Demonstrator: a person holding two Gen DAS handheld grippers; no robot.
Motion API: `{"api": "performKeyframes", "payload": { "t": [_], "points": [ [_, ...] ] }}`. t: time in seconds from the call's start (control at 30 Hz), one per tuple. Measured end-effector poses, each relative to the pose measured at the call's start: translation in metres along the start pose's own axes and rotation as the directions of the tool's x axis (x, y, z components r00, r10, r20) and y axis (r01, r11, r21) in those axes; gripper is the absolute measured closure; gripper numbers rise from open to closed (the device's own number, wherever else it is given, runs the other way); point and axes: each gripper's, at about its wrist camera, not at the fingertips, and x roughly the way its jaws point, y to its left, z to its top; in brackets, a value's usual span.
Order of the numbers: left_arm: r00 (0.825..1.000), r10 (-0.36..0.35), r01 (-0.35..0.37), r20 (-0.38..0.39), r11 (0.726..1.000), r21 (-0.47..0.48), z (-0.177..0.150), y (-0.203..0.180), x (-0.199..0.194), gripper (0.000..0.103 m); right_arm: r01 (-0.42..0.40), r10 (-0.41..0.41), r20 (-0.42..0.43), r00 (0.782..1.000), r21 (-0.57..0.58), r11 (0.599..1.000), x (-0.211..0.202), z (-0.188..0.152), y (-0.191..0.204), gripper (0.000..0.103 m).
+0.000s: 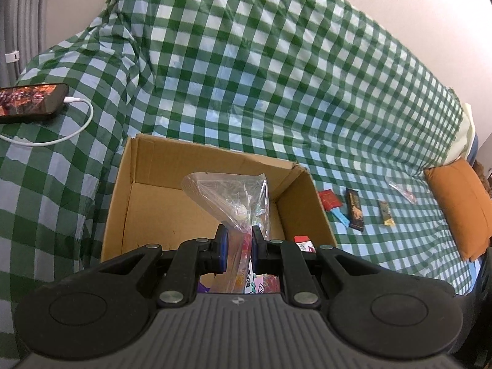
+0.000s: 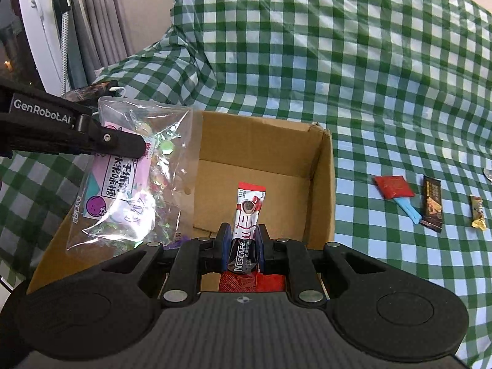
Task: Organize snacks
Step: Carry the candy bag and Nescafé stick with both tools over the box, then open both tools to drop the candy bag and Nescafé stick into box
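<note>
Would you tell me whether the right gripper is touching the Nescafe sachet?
Touching: the right wrist view shows the right gripper pinching the Nescafe sachet.

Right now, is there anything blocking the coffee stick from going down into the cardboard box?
Nothing visible does. The right gripper holds the coffee stick above the open cardboard box, whose floor beneath it looks bare. The candy bag, held by the left gripper, hangs off to the left side, not under the stick.

Open cardboard box (image 2: 319, 184) on checked cloth, clear candy bag (image 2: 129, 178) hung over its left side, Nescafé sachet (image 2: 247, 215) stood upright above its floor, red packet (image 2: 392, 187), dark bar (image 2: 432, 204) and small gold bar (image 2: 477, 212) lay right of it.
</note>
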Motion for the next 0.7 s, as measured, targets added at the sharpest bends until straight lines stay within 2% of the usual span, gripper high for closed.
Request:
{"api": "performKeyframes", "payload": {
  "t": [0.23, 0.3, 0.33, 0.37, 0.43, 0.5, 0.57, 0.7],
  "points": [
    [0.999, 0.039, -0.039, -0.034, 0.999, 0.012, 0.003, 0.006, 0.028, 0.087, 0.001, 0.0, -0.007, 1.0, 0.015, 1.0, 0.029, 0.0, -0.001, 0.084],
    [0.997, 0.06, -0.059, -0.057, 0.998, 0.019, 0.004, 0.007, 0.036, 0.084, -0.007, 0.007, 0.001, 1.0, 0.028, 1.0, 0.034, 0.0, -0.002, 0.081],
    [0.995, 0.073, -0.072, -0.064, 0.997, 0.016, 0.005, 0.007, 0.037, 0.074, -0.009, 0.008, 0.01, 1.0, 0.037, 0.999, 0.036, 0.0, -0.002, 0.075],
    [0.994, 0.085, -0.085, -0.062, 0.996, 0.007, 0.005, 0.007, 0.037, 0.063, -0.016, 0.016, 0.007, 1.0, 0.044, 0.999, 0.036, 0.002, -0.003, 0.057],
    [0.995, 0.088, -0.088, -0.036, 0.996, 0.0, 0.004, 0.006, 0.027, 0.017, -0.002, 0.0, 0.027, 1.0, 0.068, 0.998, 0.031, 0.006, -0.006, 0.039],
    [0.992, 0.123, -0.123, 0.014, 0.992, 0.006, -0.001, 0.004, 0.01, 0.0, 0.009, -0.012, 0.045, 0.999, 0.064, 0.998, 0.02, 0.008, -0.006, 0.036],
    [0.987, 0.154, -0.155, 0.042, 0.988, 0.02, -0.009, 0.002, -0.009, 0.0, 0.025, -0.028, 0.04, 0.999, 0.067, 0.997, 0.006, 0.005, -0.007, 0.026],
    [0.983, 0.185, -0.185, 0.016, 0.983, -0.02, -0.041, 0.007, -0.051, 0.0, 0.007, -0.008, 0.002, 1.0, 0.094, 0.996, -0.032, -0.016, -0.004, 0.02]
  ]
}}
